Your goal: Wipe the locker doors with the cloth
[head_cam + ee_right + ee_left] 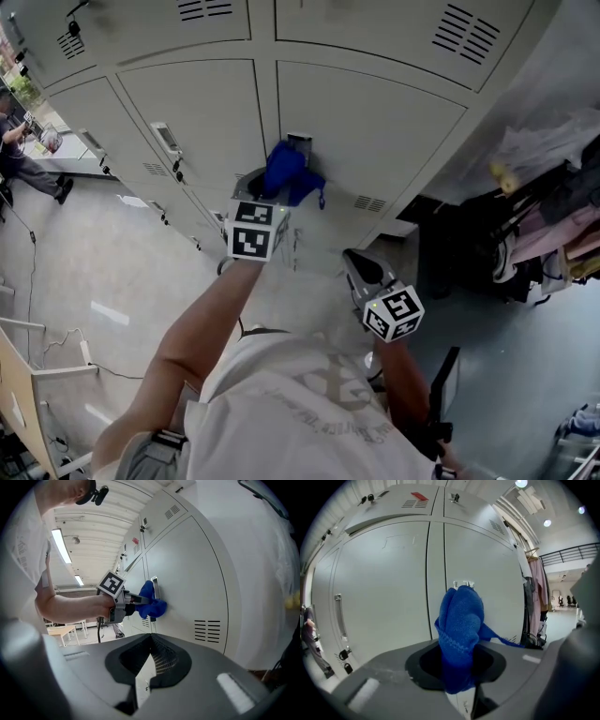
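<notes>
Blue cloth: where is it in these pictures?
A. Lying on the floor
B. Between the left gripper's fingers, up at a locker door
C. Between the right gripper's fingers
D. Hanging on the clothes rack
B: the left gripper view shows the blue cloth clamped in the left gripper, raised to the locker door; the right gripper holds nothing.

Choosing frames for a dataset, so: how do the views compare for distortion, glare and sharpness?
Head view: evenly lit, lockers lean from the steep angle, cloth slightly soft. Left gripper view: heavy fisheye with dark corners, cloth sharp, ceiling lamps flare top right. Right gripper view: same bowing, bright strip light at left.
</notes>
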`<state>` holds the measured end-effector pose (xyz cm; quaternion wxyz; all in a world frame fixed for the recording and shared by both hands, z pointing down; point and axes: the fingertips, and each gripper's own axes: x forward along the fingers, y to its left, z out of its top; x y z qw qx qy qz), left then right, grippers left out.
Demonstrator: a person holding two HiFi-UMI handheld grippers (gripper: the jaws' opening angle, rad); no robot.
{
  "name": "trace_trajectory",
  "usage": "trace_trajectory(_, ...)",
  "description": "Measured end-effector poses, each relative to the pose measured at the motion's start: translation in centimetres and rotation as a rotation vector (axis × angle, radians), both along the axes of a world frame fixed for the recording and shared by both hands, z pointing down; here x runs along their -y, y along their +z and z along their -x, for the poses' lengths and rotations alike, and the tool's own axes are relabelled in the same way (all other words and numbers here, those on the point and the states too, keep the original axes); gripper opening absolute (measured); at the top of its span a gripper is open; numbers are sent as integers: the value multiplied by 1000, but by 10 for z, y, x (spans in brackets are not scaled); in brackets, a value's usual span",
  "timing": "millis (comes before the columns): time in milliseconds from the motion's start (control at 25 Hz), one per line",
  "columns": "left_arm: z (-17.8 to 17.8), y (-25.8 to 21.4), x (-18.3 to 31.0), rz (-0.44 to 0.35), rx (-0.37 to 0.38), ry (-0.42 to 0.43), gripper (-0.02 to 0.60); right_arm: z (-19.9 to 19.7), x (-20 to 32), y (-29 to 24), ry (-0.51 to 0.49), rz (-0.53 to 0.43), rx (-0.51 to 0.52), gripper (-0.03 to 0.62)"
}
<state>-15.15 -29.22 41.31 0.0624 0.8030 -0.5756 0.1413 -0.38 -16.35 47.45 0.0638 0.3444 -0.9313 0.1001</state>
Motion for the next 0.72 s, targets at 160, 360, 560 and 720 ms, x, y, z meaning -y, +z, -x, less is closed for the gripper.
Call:
trace_trajectory(160, 23, 20, 0, 37, 20, -42, 120, 6, -1, 1, 0, 4, 0, 6)
trace_trajectory(360, 17, 36, 2, 59, 83, -13, 120, 7, -2, 3, 2, 11, -2, 7)
trace_trajectory(560, -8, 24, -10, 50, 51, 52, 120, 5, -3, 5, 8, 17, -4, 6)
trace_trajectory(720, -28, 17, -14, 45, 18, 80, 120, 6, -4, 8, 3, 24, 2, 6)
